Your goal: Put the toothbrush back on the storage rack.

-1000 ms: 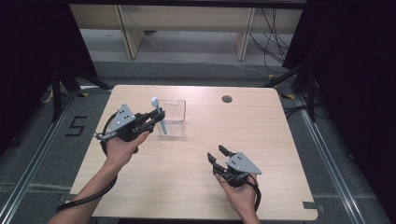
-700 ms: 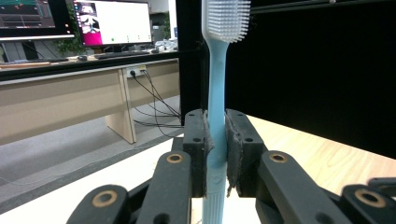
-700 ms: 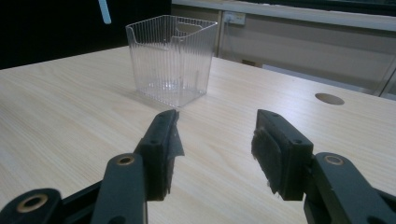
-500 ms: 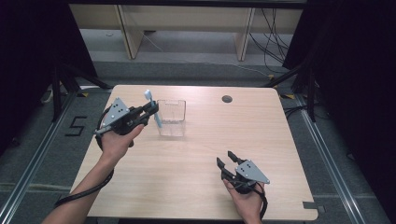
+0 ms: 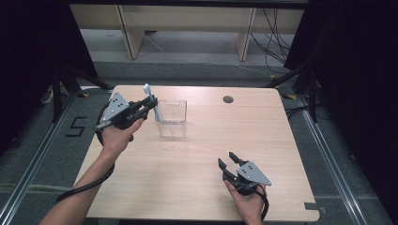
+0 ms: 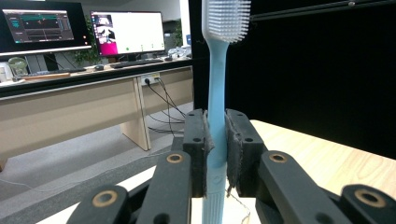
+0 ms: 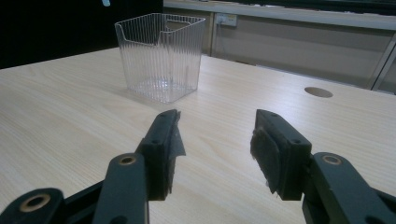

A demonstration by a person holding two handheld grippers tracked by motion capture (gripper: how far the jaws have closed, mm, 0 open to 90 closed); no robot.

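A light blue toothbrush (image 5: 151, 104) with white bristles stands upright in my left gripper (image 5: 146, 106), which is shut on its handle just left of a clear ribbed plastic box (image 5: 172, 118). In the left gripper view the toothbrush (image 6: 217, 112) rises between the two pads, bristle head at the top. My right gripper (image 5: 226, 162) rests low near the table's front right, open with nothing between its fingers. From the right gripper view, the box (image 7: 161, 55) stands farther off, beyond the open gripper (image 7: 215, 140).
The wooden table (image 5: 202, 154) has a round cable hole (image 5: 228, 99) near its far edge. Black cables trail from both grippers. Desks with monitors (image 6: 128, 32) stand beyond the table in the left gripper view.
My left gripper has lifted the toothbrush and carried it slightly left and farther back, beside the box. The right gripper has drawn back toward the front edge.
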